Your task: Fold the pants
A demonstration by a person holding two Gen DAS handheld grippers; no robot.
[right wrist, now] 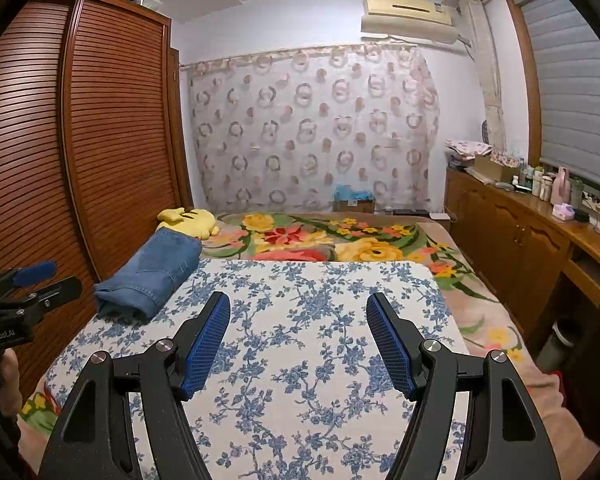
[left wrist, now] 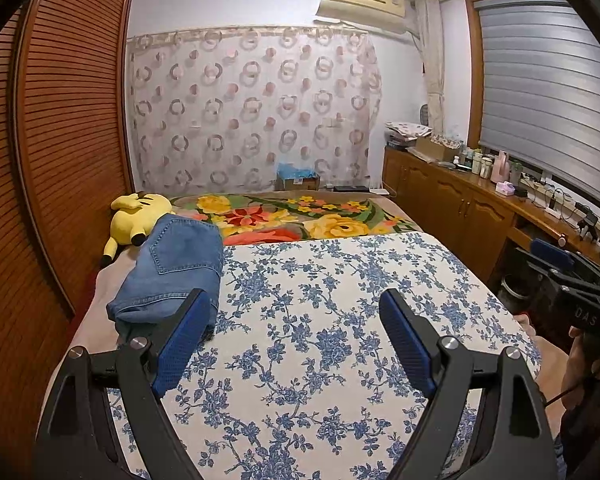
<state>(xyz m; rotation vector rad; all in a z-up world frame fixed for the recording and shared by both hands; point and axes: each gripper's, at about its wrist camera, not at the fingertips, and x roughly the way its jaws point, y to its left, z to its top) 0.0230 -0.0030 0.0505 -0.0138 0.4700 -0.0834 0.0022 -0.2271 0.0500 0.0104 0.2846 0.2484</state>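
Observation:
Folded blue denim pants [left wrist: 172, 268] lie in a compact bundle at the left edge of the white cloth with blue flowers [left wrist: 340, 320], beside the wardrobe. In the right wrist view the pants [right wrist: 150, 274] sit at the far left of that cloth [right wrist: 308, 340]. My left gripper [left wrist: 296, 312] hovers open over the cloth, its left finger just in front of the bundle's near end, nothing between the pads. My right gripper [right wrist: 298, 316] is open too, above the bare cloth to the right of the pants. Each gripper shows at the edge of the other's view.
A yellow plush toy [left wrist: 136, 216] lies behind the pants on a bright flowered blanket [left wrist: 308, 216]. A slatted wooden wardrobe [left wrist: 60, 140] stands at the left. A wooden cabinet with bottles [left wrist: 480, 200] runs along the right. A person's hand [right wrist: 8, 376] holds the left gripper.

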